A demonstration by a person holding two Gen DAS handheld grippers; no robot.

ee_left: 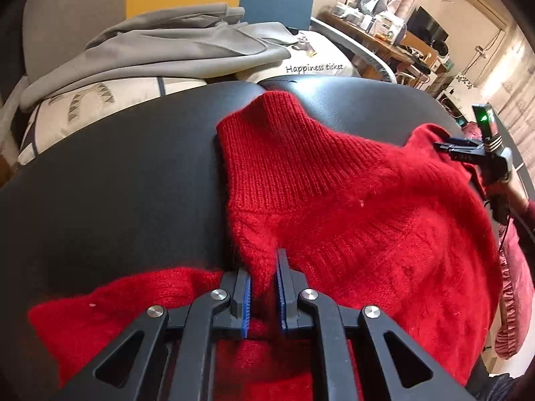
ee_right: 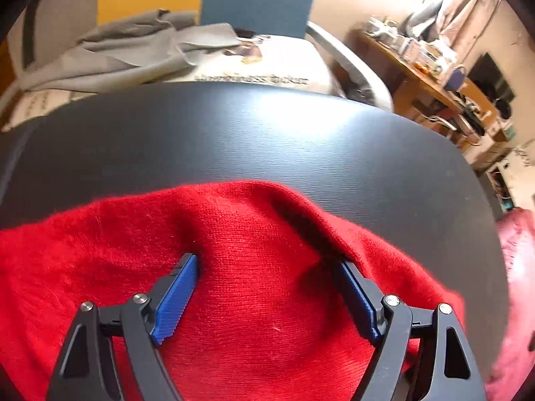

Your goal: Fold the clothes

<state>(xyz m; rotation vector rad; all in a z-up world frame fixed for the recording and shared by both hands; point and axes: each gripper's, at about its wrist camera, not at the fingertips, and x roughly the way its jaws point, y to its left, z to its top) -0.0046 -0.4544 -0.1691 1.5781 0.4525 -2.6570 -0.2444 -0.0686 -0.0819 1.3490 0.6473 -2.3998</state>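
Note:
A red knit sweater [ee_left: 351,200] lies on a black table [ee_left: 117,183], its ribbed collar pointing to the far edge. My left gripper [ee_left: 262,267] is shut on a fold of the sweater near its left side. My right gripper [ee_right: 264,264] is open, its blue pads [ee_right: 174,304] spread wide and resting on the sweater's fabric [ee_right: 254,300]. It also shows at the right edge of the left wrist view [ee_left: 468,148], at the sweater's far right corner.
Beyond the table lies a grey garment [ee_left: 160,46] on a white cushion [ee_left: 314,63] printed "Happiness ticket". A cluttered wooden desk [ee_left: 384,36] stands at the back right. A pink ruffled cloth [ee_left: 511,300] hangs at the table's right.

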